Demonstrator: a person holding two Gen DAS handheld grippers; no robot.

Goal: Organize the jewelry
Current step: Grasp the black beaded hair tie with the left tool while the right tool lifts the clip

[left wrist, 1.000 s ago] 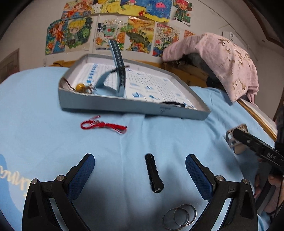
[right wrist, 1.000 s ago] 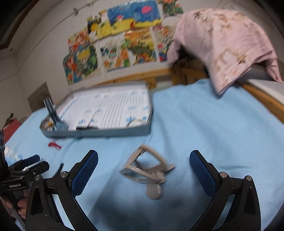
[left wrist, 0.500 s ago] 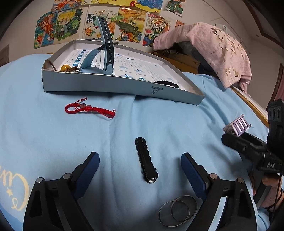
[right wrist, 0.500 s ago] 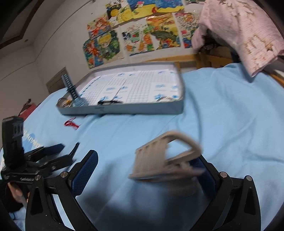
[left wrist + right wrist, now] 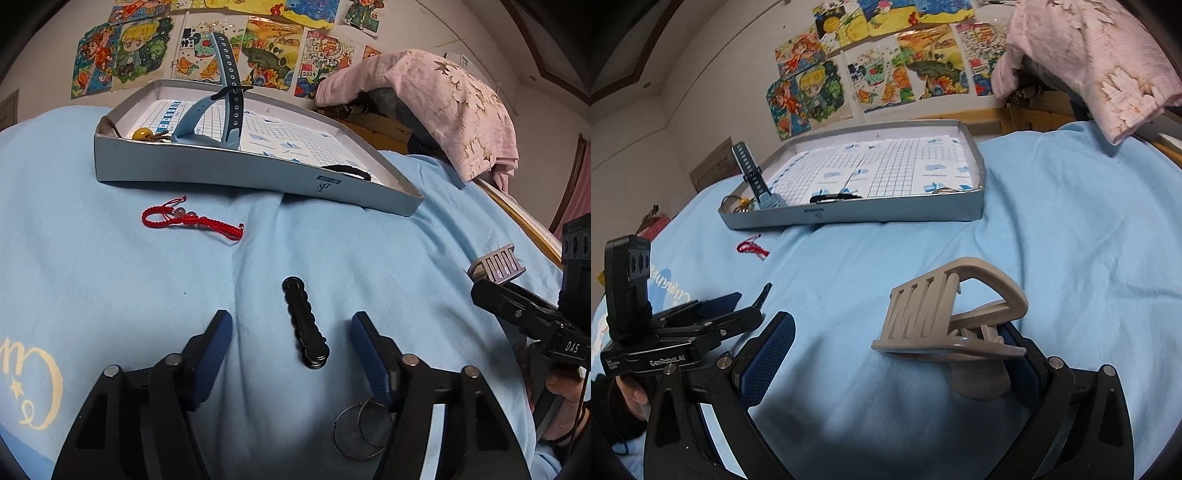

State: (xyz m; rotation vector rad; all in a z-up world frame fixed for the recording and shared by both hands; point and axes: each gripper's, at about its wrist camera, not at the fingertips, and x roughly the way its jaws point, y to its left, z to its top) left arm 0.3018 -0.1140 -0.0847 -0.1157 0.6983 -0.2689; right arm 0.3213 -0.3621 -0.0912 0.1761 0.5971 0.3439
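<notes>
Your left claw straddles the black clip lengthwise on the blue bed cover. Its jaws have just been closing, the clip between them, but the pads stand apart from its sides. Lined up this way, they should meet its long flanks, not its ends.

Your right claw is harder to read. The grey hair claw-clip sits tilted against the right pad; the left pad is well clear of it. I cannot tell whether it is clamped or only resting there.

The tray lies toward the far edge of the bed, so both pieces probably go there. It already holds a blue strap standing at its near-left corner, an amber bead beside that, and a black band near its right end. The red cord lies just before the tray's near wall, and two rings sit under your left claw's right finger, both unsorted.
</notes>
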